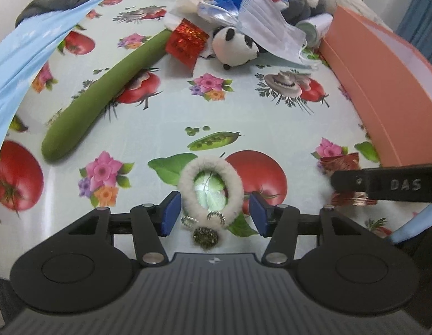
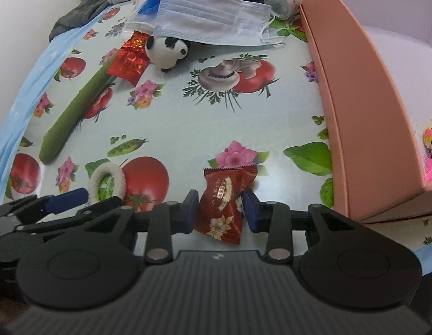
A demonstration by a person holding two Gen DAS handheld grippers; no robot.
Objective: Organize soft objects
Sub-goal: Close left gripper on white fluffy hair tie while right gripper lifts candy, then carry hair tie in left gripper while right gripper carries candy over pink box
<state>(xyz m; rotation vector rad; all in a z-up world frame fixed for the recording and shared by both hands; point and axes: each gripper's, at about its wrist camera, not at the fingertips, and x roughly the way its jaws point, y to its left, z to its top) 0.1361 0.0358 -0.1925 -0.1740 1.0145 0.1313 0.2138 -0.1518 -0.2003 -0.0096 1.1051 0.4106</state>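
Fluffy and white, a ring-shaped hair tie [image 1: 210, 192] with a dark sparkly charm is framed between the left gripper [image 1: 214, 214], whose blue-padded jaws stand apart on either side without pressing it; it lies flat on a printed tomato near the tabletop's front. Just to the right, a dark red sweet wrapper [image 2: 225, 203] is seen upright between the right gripper [image 2: 222, 210], with the jaws drawn in against its sides. The tabletop [image 1: 171, 106] is covered by a glossy oilcloth printed with tomatoes, flowers, mushrooms and pea pods, edged on the left by a pale blue sheet [image 1: 23, 47]. A long green plush cucumber [image 1: 104, 95] is laid diagonally at left. Farther back, a shiny red packet [image 1: 186, 42], a small plush panda [image 1: 235, 47] and a surgical mask [image 2: 213, 18] are heaped with other clutter. An open salmon-pink box [image 2: 364, 111] is set along the right edge, something bright pink showing inside.
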